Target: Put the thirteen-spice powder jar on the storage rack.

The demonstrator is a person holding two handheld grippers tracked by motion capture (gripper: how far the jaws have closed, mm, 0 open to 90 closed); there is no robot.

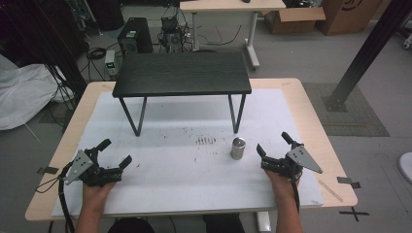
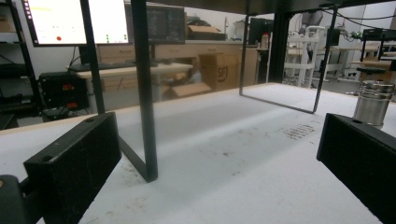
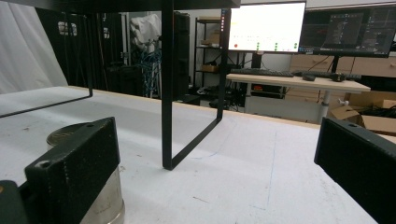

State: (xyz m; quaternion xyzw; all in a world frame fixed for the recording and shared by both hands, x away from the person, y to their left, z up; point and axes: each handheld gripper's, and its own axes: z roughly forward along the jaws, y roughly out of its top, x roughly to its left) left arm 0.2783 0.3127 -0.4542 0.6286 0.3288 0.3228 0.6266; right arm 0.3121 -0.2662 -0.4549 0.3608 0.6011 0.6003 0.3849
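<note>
Your left gripper (image 1: pixel 112 154): you hold it low over the white mat, near the left front of the table. Its 2 black jaws stand wide apart. Nothing is between them.
Your left hand (image 1: pixel 94 190): it comes in from the bottom edge and wraps the back of that gripper.
Your right gripper (image 1: pixel 275 144): you hold it near the right front of the table. Its 2 jaws are wide apart too. They hold nothing.
Your right hand (image 1: pixel 285 180): it grips the back of the right gripper.
Metal can (image 1: pixel 237 148): it stands upright on the white mat, a bit right of the middle. It is just beside your right gripper, on that gripper's left side. It is well apart from your left gripper.
Can from your right gripper's camera: the metal can (image 3: pixel 74 131) sits low at the left, partly hidden behind the left jaw. It is beside the jaw, not between the 2 jaws. You cannot tell if they touch.
Can from your left gripper's camera: the metal can (image 2: pixel 373 103) stands far off at the right, just past the right jaw.
Small black table (image 1: pixel 180 73): it stands on the mat behind the can, on thin black legs.
White mat (image 1: pixel 184 174): it covers most of the wooden table (image 1: pixel 311 107). It has small dark marks near the can.
</note>
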